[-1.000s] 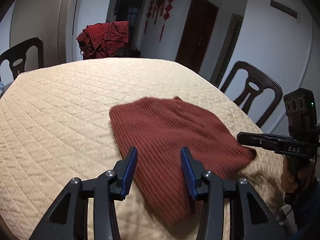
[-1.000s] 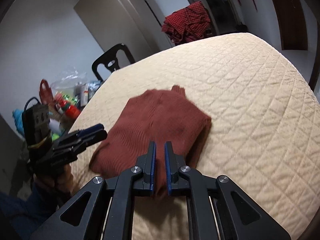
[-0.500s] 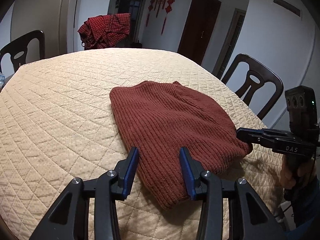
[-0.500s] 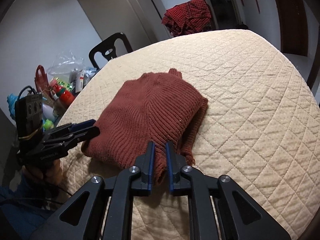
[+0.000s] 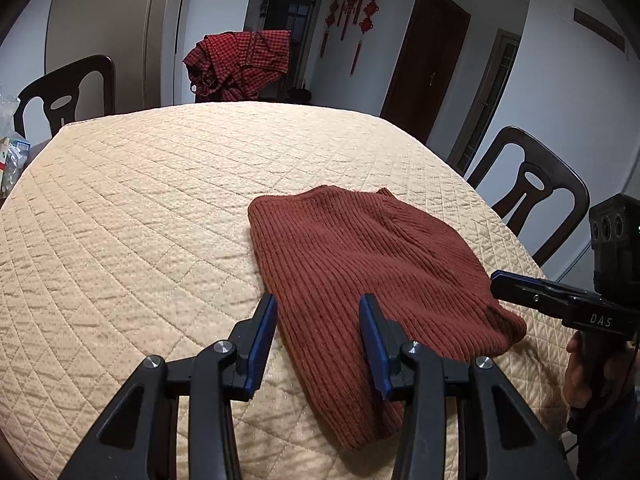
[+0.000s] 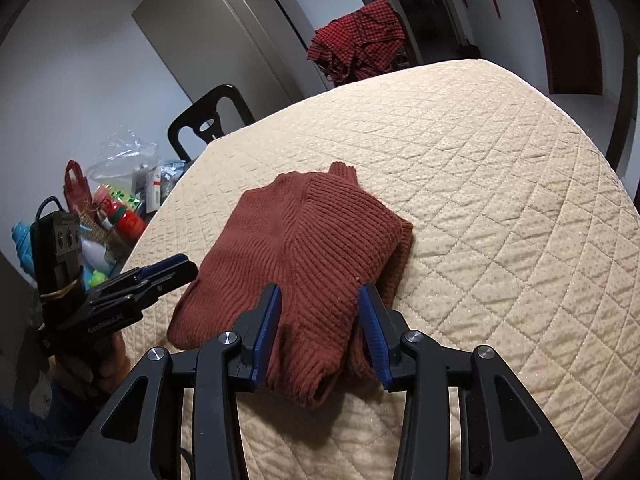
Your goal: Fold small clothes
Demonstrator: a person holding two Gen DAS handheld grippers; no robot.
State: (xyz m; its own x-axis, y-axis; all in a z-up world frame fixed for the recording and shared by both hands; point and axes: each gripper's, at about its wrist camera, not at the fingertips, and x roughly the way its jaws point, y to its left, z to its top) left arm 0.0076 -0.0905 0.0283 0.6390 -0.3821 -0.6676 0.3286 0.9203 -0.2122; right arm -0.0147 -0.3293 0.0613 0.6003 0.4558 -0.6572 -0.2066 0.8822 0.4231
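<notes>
A rust-red ribbed knit sweater (image 5: 360,264) (image 6: 304,240) lies folded on the beige quilted table cover (image 5: 140,220) (image 6: 500,200). My left gripper (image 5: 319,308) hovers over the sweater's near left edge, its blue-padded jaws apart and gripping nothing. My right gripper (image 6: 320,296) is at the sweater's near corner with its jaws opening. A fold of the knit lies between them, and the pads do not press on it. Each gripper shows in the other's view: the right gripper (image 5: 496,280) at the sweater's right edge, the left gripper (image 6: 188,266) at its left edge.
A red checked garment (image 5: 240,64) (image 6: 356,48) hangs over a chair beyond the table's far edge. Dark wooden chairs (image 5: 528,192) (image 6: 208,120) stand at the sides. Bottles, bags and packets (image 6: 112,208) crowd a surface left of the table.
The right gripper's jaws, shut on the sweater's near edge a second ago, have spread apart and let the knit go. The sweater has settled flat. The left gripper's jaws kept their width.
</notes>
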